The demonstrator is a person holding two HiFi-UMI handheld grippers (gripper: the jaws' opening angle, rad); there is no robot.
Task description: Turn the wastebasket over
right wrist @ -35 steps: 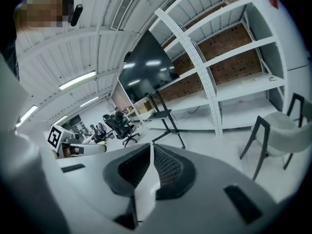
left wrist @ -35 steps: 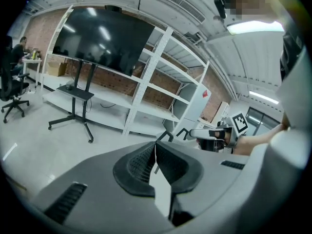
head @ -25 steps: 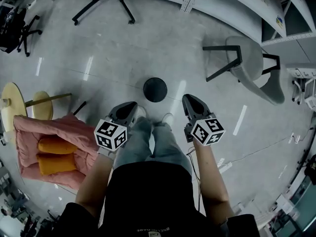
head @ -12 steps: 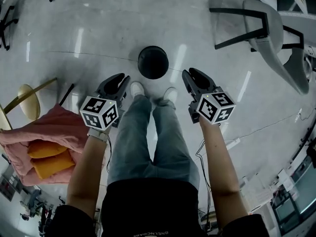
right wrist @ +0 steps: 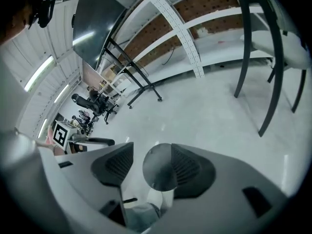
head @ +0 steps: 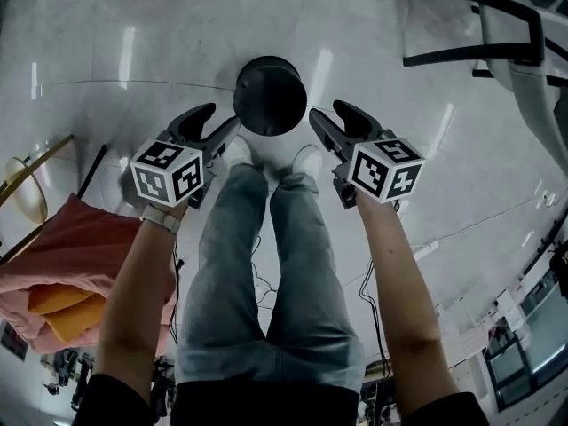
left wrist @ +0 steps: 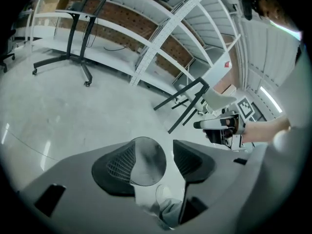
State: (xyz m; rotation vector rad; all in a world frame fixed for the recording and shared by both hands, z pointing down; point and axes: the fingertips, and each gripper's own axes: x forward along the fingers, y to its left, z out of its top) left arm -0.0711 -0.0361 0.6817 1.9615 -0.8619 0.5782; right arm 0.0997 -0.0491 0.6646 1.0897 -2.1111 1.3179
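The wastebasket (head: 270, 96) is a dark round bin standing on the grey floor just ahead of the person's white shoes (head: 307, 161). Its upward face looks flat and closed. My left gripper (head: 213, 124) hangs at its left side and my right gripper (head: 330, 118) at its right, both close to it and apart from it. Both pairs of jaws have just been opening and stand open. In the left gripper view the wastebasket (left wrist: 145, 160) shows in the gap of the left gripper (left wrist: 155, 162). The right gripper (right wrist: 152, 165) likewise frames the wastebasket (right wrist: 161, 167), pads clear of it.
A pale chair with black legs (head: 497, 25) stands at the upper right. A pink cloth with orange cushions (head: 62, 264) and a round wooden stool (head: 22, 189) are at the left. White shelving (left wrist: 161, 33) and a desk frame (left wrist: 78, 38) line the far side.
Both grippers have come down toward the floor and their jaws have opened. The head view has sunk too, so the wastebasket looks larger and now sits between the two grippers.
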